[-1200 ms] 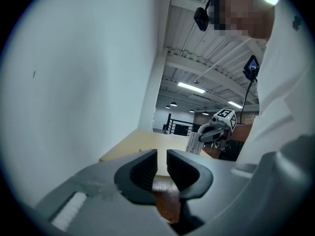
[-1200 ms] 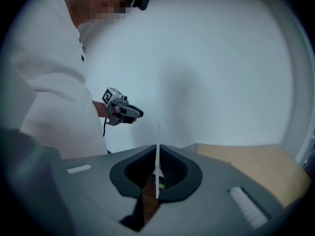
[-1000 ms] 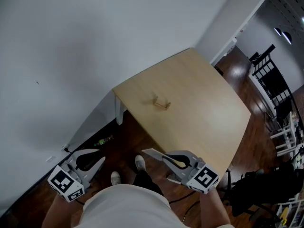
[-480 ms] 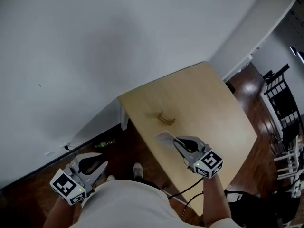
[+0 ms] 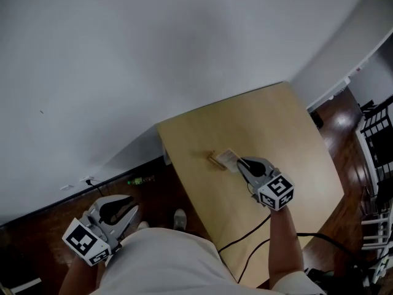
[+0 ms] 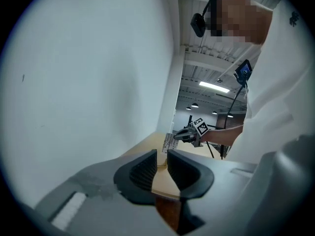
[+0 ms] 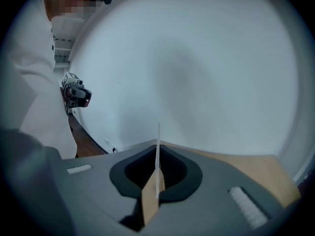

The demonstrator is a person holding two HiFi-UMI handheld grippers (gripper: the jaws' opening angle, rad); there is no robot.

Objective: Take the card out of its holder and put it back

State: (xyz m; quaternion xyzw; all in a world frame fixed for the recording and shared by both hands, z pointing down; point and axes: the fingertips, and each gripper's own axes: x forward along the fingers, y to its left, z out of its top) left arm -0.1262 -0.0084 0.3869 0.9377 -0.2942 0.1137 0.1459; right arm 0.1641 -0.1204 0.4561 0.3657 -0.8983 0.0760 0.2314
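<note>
A light wooden table carries a small wooden card holder. My right gripper is over the table, shut on a white card whose far edge is at the holder; I cannot tell whether it sits in the slot. In the right gripper view the card stands edge-on between the pads of the right gripper. My left gripper hangs low beside my body, off the table. In the left gripper view its pads stand a narrow gap apart with nothing between them, and the right gripper and card show far off.
A white wall runs behind the table. Dark wood floor lies below, with a small power strip by the wall. A black cable trails over the table's near edge. Black furniture stands at the far right.
My right gripper has carried the card forward from near my body out over the table to the holder. The left gripper has stayed low at my side.
</note>
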